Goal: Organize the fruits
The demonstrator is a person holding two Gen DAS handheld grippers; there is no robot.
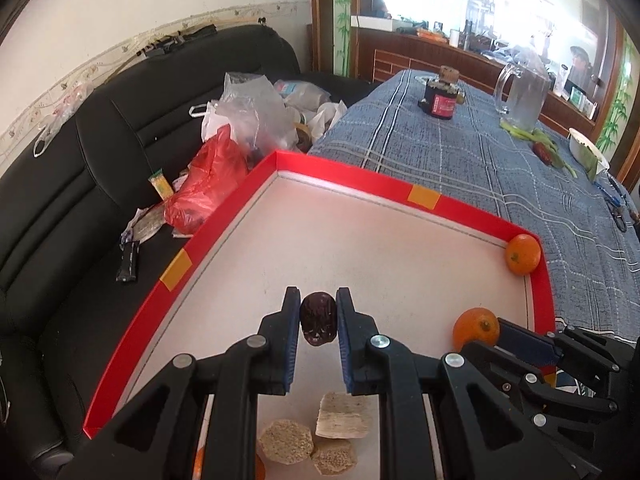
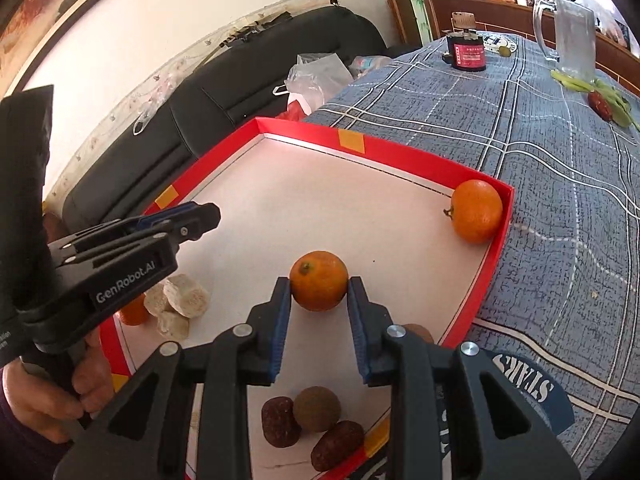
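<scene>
Tray [image 1: 224, 236] centre open, 1 orange [image 1: 522, 254] in far corner

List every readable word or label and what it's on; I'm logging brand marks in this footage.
"GenRobot.AI": side of the left gripper.
"STARS": blue patch on the tablecloth beside the red tray.
Red label on the black jar: too small to read.
White plate print behind the jar: blurred.

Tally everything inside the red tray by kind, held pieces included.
Oranges: 3
Dark red dates: 3
Pale cut chunks: 3
Brown round fruit: 1 (a brownish shape behind the right hand-held gripper is too hidden to count)
Total: 10
</scene>
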